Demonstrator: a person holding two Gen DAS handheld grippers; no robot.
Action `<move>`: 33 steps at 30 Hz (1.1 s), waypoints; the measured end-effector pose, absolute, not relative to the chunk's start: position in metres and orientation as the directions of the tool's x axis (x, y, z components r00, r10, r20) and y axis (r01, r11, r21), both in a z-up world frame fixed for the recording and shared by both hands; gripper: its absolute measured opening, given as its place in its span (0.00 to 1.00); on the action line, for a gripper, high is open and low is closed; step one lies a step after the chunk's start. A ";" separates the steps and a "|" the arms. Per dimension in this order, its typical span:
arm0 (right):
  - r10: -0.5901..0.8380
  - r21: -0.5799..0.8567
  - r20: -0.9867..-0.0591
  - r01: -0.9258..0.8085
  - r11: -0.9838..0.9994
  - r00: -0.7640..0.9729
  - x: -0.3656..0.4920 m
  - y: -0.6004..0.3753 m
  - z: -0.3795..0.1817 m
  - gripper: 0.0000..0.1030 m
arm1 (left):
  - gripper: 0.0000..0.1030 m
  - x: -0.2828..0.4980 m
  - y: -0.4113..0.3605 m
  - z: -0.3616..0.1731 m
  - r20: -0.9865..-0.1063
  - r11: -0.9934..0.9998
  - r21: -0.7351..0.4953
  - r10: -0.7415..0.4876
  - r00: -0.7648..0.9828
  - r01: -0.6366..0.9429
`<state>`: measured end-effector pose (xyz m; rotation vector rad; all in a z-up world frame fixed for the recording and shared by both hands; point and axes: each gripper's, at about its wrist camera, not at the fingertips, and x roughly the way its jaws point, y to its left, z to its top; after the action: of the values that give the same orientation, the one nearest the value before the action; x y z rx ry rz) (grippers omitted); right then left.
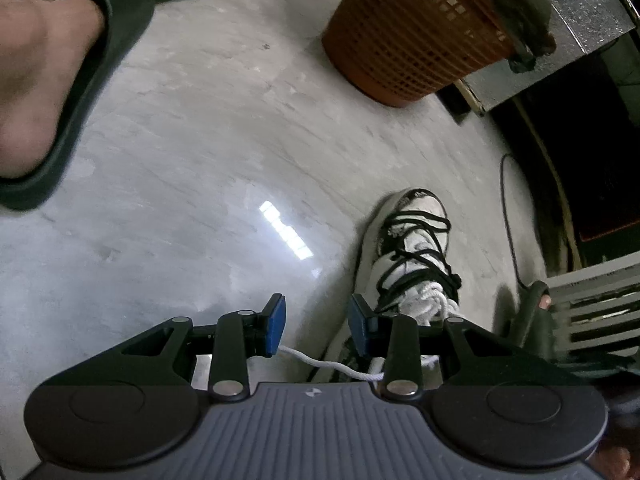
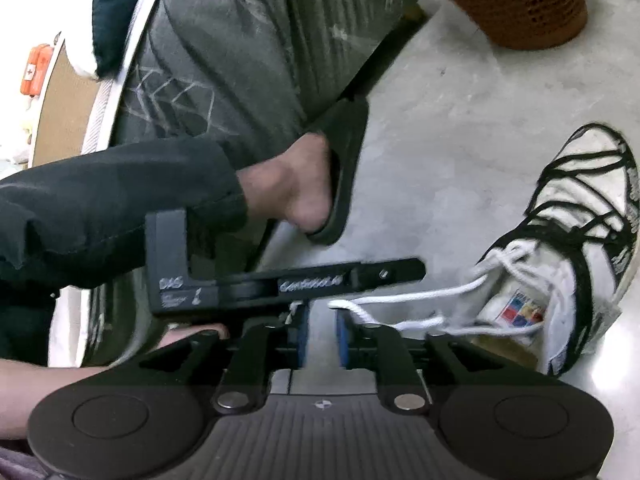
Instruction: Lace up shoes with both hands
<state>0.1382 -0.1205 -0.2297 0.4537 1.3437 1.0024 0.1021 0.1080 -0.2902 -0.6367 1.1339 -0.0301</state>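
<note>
Right gripper (image 2: 320, 330) nearest, jaws parted, white lace (image 2: 404, 295) loose beside one pad, ungripped. Left gripper (image 1: 316, 326) also parted, lace draped across its gap, not pinched. Shoe (image 1: 416, 248) resting on polished grey floor (image 1: 200, 140). Soft, light, limp cord, likely slippery; best pinched near the stiff tip. Orange basket (image 1: 404, 40) beyond shoe; sandalled foot (image 2: 296, 196) beside it.

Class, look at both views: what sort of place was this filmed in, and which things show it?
Probably a room in a home, filmed low over the polished grey floor. An orange plastic basket stands on it, and a person's foot in a dark slipper rests nearby.
</note>
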 end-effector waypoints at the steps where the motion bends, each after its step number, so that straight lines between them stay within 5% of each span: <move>1: 0.816 0.808 -0.559 -0.323 0.494 -0.151 0.138 -0.117 -0.231 0.24 | 0.37 0.102 0.108 -0.289 -0.833 0.828 -0.479 -0.324 0.448 -0.291; 3: 0.818 0.838 -0.525 -0.312 0.448 -0.236 0.135 -0.111 -0.233 0.25 | 0.37 0.104 0.109 -0.288 -0.826 0.819 -0.491 -0.330 0.456 -0.296; 10: 0.797 0.798 -0.588 -0.265 0.542 -0.141 0.145 -0.140 -0.242 0.28 | 0.37 0.109 0.102 -0.285 -0.821 0.833 -0.492 -0.347 0.453 -0.254; 16: 0.631 0.632 -0.773 -0.004 0.775 0.059 0.154 -0.181 -0.264 0.29 | 0.34 0.109 0.088 -0.288 -0.776 0.801 -0.574 -0.463 0.427 -0.174; 20: 0.642 0.653 -0.758 0.140 0.745 0.116 0.137 -0.183 -0.277 0.29 | 0.30 0.110 0.085 -0.295 -0.683 0.673 -0.713 -0.601 0.414 -0.199; 33: 0.577 0.647 -0.756 0.492 0.583 0.310 0.116 -0.190 -0.289 0.27 | 0.32 0.123 0.056 -0.302 -0.769 0.715 -0.638 -0.565 0.301 -0.288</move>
<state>0.1165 -0.1898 -0.2889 1.0277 1.3228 0.0715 0.1232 0.0559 -0.3017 -0.8078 1.2900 -0.2128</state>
